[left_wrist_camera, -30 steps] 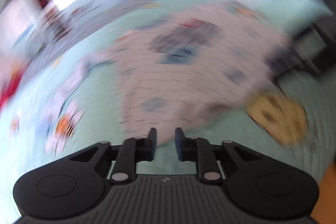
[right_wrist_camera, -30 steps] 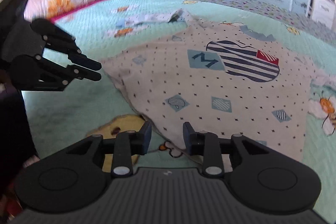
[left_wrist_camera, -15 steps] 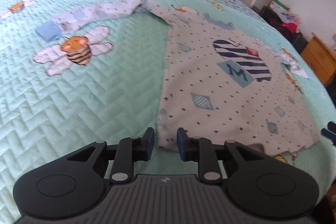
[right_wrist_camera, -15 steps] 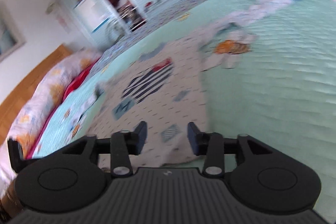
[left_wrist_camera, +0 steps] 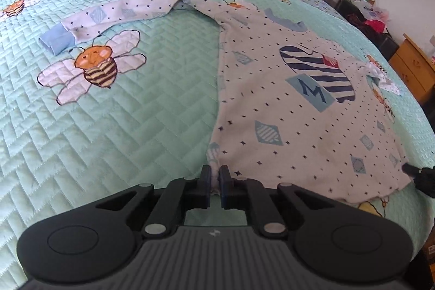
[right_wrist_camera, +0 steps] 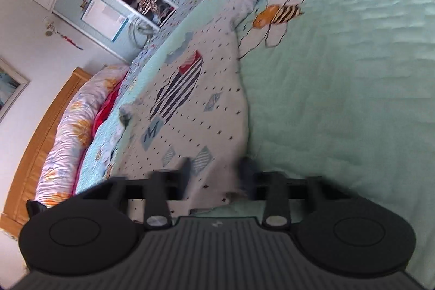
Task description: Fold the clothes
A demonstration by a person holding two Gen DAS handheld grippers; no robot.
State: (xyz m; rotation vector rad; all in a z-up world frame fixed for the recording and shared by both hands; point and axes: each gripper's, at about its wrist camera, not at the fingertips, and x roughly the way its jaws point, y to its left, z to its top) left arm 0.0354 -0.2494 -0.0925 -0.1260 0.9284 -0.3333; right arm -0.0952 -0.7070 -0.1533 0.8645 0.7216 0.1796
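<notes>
- left wrist view: left gripper [left_wrist_camera: 214, 182] clamped on hem corner of dotted shirt [left_wrist_camera: 293, 110], flat on green quilt [left_wrist_camera: 122, 127].
- right gripper [right_wrist_camera: 214, 175]: fingers apart, straddling opposite hem corner.

Soft cloth shirt [left_wrist_camera: 293, 110] lies on a quilted matt bedspread [left_wrist_camera: 122, 127]; tongs [left_wrist_camera: 214, 182] matt black plastic.

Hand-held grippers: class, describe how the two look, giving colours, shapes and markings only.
Both the left hand-held gripper and the right hand-held gripper are matte black, with ribbed bodies, round discs each side, silver pivot pins and a small pale logo. The left's fingers carry blue pads.
</notes>
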